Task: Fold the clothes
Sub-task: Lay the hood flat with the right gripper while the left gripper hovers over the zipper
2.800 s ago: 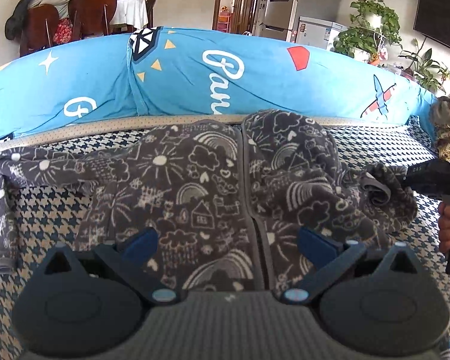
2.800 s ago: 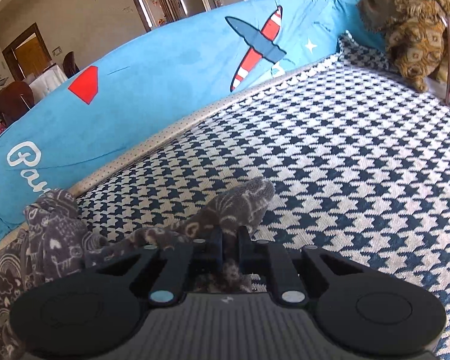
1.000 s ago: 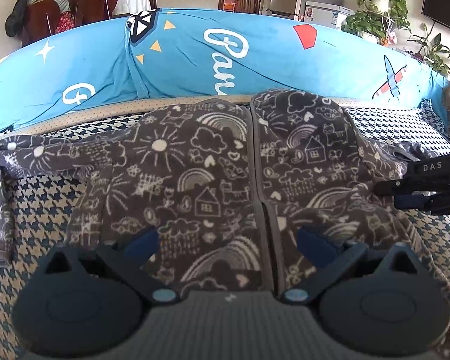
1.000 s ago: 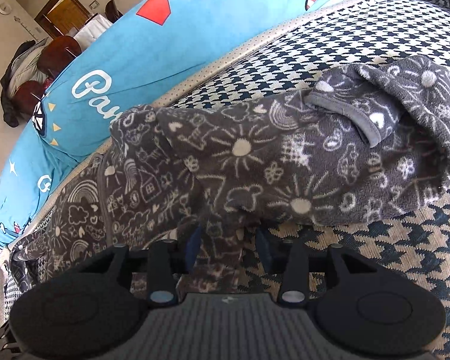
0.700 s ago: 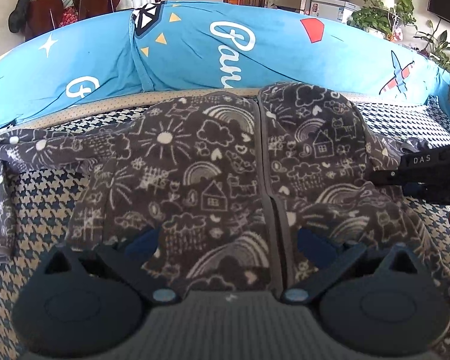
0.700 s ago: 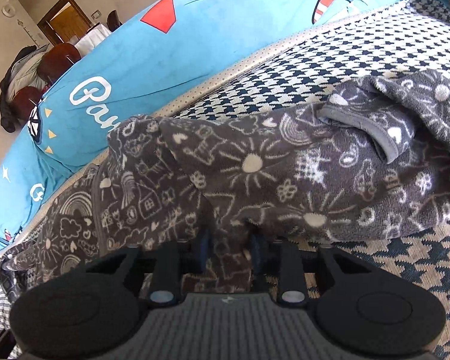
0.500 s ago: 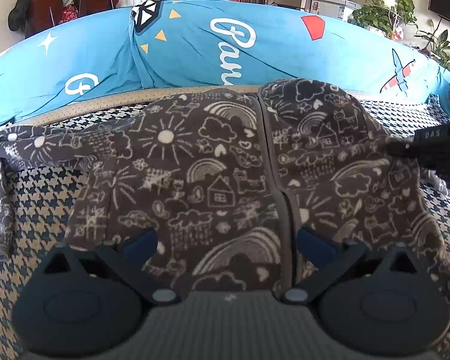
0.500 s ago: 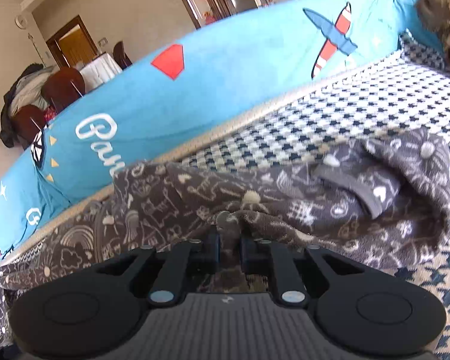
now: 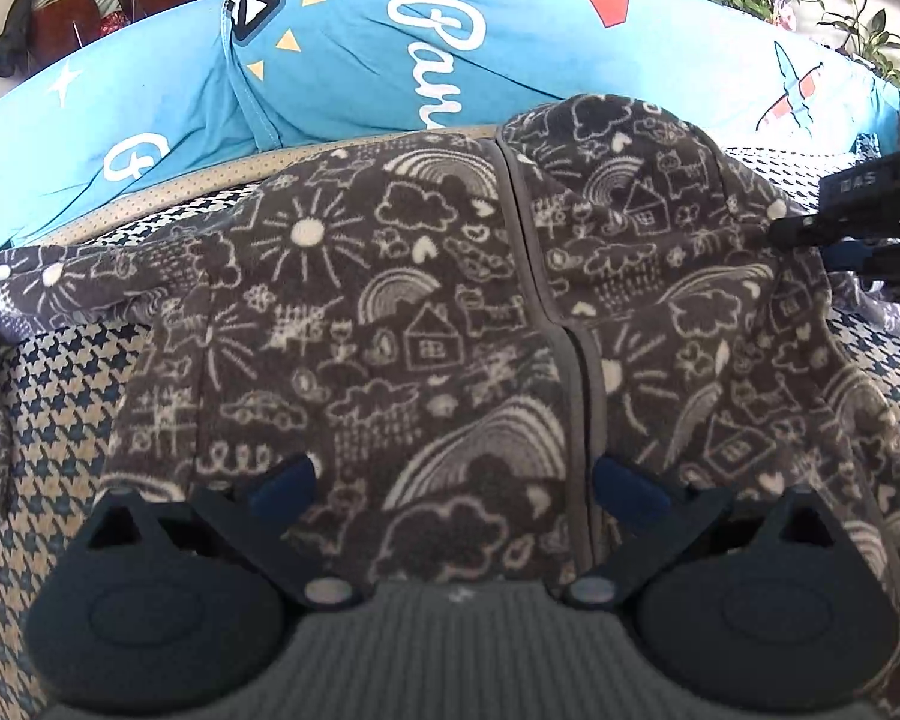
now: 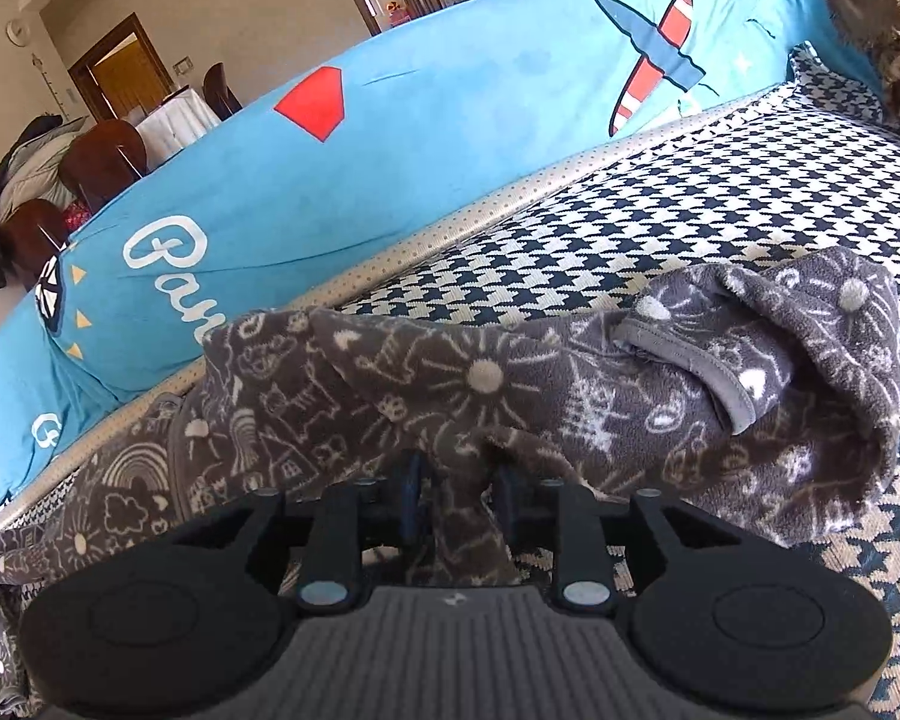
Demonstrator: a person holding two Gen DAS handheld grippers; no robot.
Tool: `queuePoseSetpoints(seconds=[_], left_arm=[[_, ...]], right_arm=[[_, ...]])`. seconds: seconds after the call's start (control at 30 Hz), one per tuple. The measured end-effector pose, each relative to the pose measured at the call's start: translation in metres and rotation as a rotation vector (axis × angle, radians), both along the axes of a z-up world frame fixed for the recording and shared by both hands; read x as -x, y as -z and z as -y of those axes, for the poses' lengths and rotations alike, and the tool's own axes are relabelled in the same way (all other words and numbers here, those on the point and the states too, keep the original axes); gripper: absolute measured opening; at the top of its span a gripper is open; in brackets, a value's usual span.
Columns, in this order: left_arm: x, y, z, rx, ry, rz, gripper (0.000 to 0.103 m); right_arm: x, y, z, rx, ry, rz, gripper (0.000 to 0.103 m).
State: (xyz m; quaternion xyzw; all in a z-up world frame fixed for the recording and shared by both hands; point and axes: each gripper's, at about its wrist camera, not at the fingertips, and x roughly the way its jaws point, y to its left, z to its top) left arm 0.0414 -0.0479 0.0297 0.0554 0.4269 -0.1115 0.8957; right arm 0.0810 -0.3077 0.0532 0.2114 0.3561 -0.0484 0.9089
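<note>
Two grippers work on a grey fleece jacket (image 9: 390, 324) spread over the houndstooth cover (image 10: 720, 198) — left gripper (image 9: 453, 480) wide open above it, right gripper (image 10: 456, 498) opening, a fold of fleece between its jaws.

— What do the handheld tools look like?

— The left gripper (image 9: 453, 483) is matte black: two rounded, ear-tipped housings beside a ribbed grey centre strip, angled link arms with pale round pivot caps, and blue finger pads (image 9: 282, 483).

— And the other one?

— The right gripper (image 10: 456, 501) has the same build, with dark, narrow fingers. Seen from the left gripper's camera, its black side carries pale lettering, and a blue part shows just below that lettering.
</note>
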Motion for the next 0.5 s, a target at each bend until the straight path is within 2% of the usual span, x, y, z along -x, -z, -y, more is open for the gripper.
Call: queuePoseSetpoints(seconds=[0.2, 0.5], left_arm=[[0.006, -0.006, 0.001, -0.017, 0.011, 0.056, 0.103], [0.021, -0.015, -0.005, -0.018, 0.034, 0.096, 0.103]], right_arm=[[0.042, -0.015, 0.004, -0.004, -0.012, 0.014, 0.045], [0.114, -0.012, 0.013, -0.039, 0.004, 0.007, 0.05]])
